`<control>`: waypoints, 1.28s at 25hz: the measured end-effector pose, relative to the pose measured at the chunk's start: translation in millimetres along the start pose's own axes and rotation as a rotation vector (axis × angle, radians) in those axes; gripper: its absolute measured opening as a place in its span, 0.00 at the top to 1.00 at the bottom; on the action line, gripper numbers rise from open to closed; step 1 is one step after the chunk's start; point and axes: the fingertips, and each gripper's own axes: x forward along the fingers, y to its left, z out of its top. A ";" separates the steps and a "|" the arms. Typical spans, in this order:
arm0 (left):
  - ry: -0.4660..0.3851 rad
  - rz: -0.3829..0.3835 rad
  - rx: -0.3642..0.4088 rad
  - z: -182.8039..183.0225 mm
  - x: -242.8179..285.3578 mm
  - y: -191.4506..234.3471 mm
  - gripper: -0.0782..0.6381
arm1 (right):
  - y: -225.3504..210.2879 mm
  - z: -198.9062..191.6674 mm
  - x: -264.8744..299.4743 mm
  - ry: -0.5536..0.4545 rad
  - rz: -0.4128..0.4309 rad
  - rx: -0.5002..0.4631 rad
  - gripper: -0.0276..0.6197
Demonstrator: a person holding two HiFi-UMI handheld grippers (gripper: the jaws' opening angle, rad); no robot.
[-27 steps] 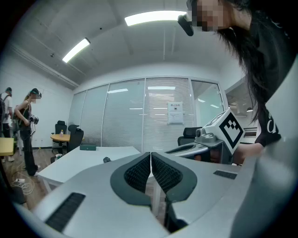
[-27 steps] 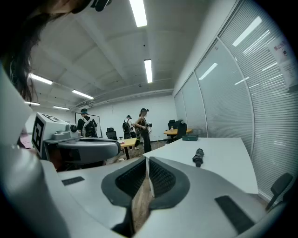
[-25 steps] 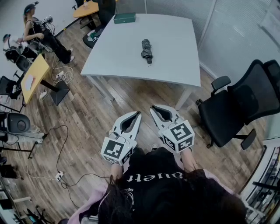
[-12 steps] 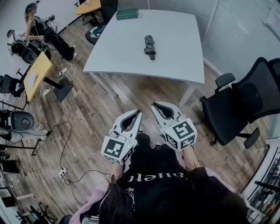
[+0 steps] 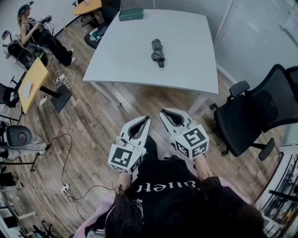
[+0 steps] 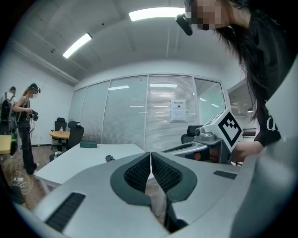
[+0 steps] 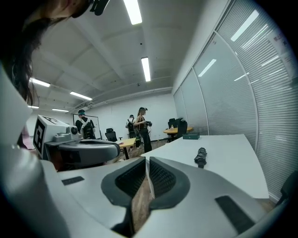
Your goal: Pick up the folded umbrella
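Note:
A dark folded umbrella [image 5: 157, 52] lies near the middle of a white table [image 5: 121, 56]; it also shows small in the left gripper view [image 6: 110, 158] and in the right gripper view [image 7: 201, 156]. Both grippers hang over the wooden floor, well short of the table's near edge, side by side and pointing toward it. My left gripper [image 5: 146, 120] is shut with nothing between its jaws, tips touching [image 6: 150, 154]. My right gripper [image 5: 162, 113] is likewise shut and empty [image 7: 146, 160].
A green box [image 5: 131, 14] sits at the table's far edge. A black office chair [image 5: 251, 116] stands right of the table. At the left are a yellow desk [image 5: 31, 84], cables on the floor [image 5: 65, 76] and a person [image 5: 39, 32] with equipment. A glass wall runs behind the table.
The table and umbrella have shifted slightly in the head view as the person moves toward them. Both grippers stay shut and side by side.

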 end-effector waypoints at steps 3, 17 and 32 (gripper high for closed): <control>-0.002 -0.012 -0.009 1.9 18.7 28.6 0.86 | -19.2 7.7 27.8 0.013 -0.022 0.002 0.90; 0.004 -0.125 0.011 32.5 106.0 180.7 0.86 | -99.9 54.1 174.2 0.057 -0.132 0.074 0.90; 0.060 -0.214 0.006 18.8 144.4 261.1 0.85 | -130.6 54.0 250.8 0.101 -0.229 0.132 0.90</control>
